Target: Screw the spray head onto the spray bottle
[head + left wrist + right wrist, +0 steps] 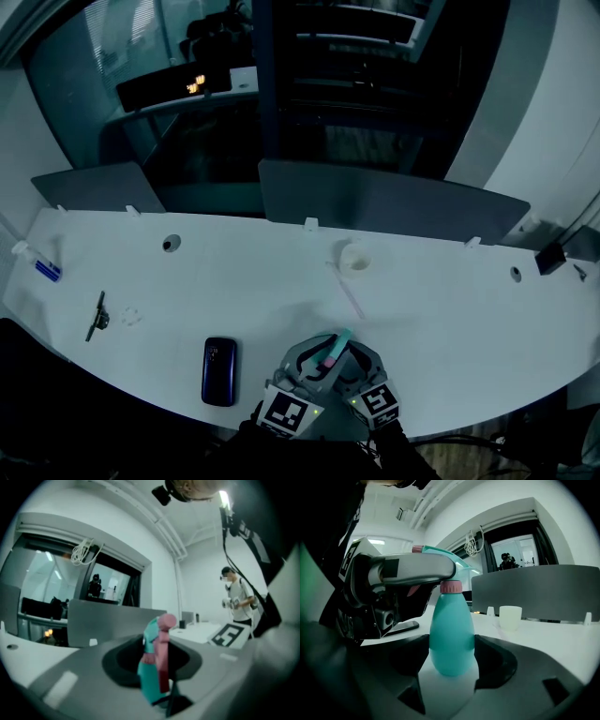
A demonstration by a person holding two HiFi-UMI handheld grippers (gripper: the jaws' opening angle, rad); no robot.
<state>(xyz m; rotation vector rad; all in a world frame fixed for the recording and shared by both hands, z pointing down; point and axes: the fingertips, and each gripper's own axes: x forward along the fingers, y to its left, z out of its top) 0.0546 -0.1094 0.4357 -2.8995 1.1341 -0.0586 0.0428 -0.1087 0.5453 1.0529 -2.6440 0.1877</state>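
A teal spray bottle (451,639) stands upright on the white table (441,319), near its front edge. The teal and pink spray head (157,658) sits on the bottle's pink collar (451,587). My left gripper (157,670) is shut on the spray head, which fills the gap between its jaws. From the head view the spray head (336,348) shows between both grippers. My right gripper (451,656) has the bottle's body between its jaws, which lie close beside it without squeezing. In the head view the left gripper (314,366) and right gripper (356,367) meet around the bottle.
A dark phone (218,371) lies left of the grippers. A white cup (354,258) stands farther back, with a thin tube lying near it. A small black tool (97,316) lies at the far left. Grey dividers (375,202) line the table's far edge. A person (236,602) stands in the background.
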